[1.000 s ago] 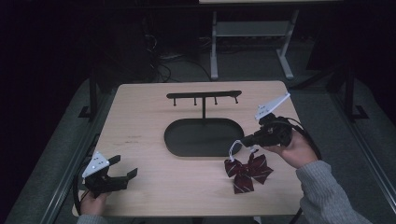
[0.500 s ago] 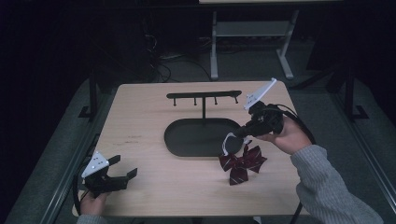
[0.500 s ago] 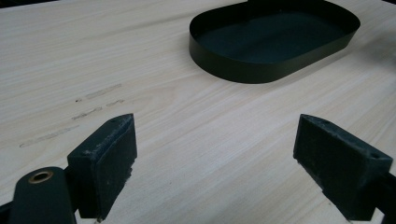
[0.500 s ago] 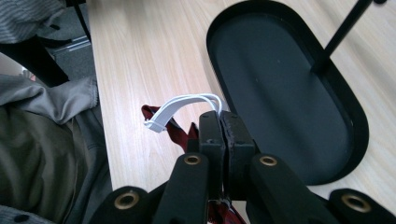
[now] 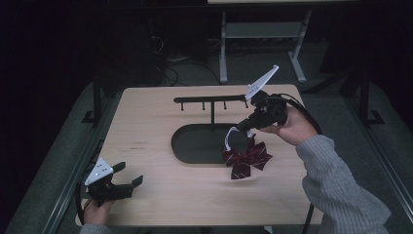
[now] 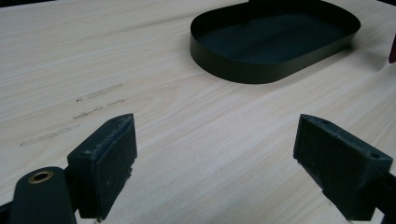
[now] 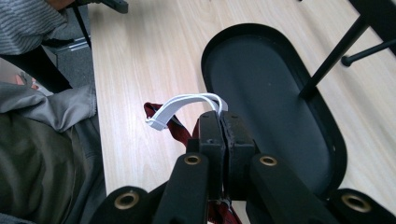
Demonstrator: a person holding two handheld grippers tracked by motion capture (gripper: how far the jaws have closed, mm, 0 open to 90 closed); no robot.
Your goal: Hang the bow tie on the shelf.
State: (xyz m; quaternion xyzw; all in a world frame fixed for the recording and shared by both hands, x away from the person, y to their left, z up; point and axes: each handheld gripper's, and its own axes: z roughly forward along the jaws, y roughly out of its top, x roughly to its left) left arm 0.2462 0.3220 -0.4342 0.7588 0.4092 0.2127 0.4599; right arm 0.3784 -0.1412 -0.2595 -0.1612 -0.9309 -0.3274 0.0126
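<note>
A dark red striped bow (image 5: pixel 246 158) hangs by its white strap loop (image 5: pixel 230 136) from my right gripper (image 5: pixel 243 126), which is shut on the strap. The bow dangles just above the table by the right end of the black oval tray (image 5: pixel 175 146). In the right gripper view the jaws (image 7: pixel 220 119) meet on the white loop (image 7: pixel 182 105), with red fabric (image 7: pixel 180 133) below them. A black hook rack (image 5: pixel 212 100) rises from the tray's back on a thin post (image 7: pixel 334 56). My left gripper (image 5: pixel 129 174) rests open at the table's front left; nothing lies between its pads (image 6: pixel 107 149).
The wooden table (image 5: pixel 146 117) carries the tray and rack in its middle. In the left gripper view the tray's rim (image 6: pixel 233 65) lies ahead across bare wood. A grey sleeve (image 5: pixel 336 185) comes in from the bottom right. Dark floor and a metal frame lie beyond the table.
My right gripper has risen and moved toward the rack, lifting the bow off the table by its strap. The left gripper has stayed where it was.
</note>
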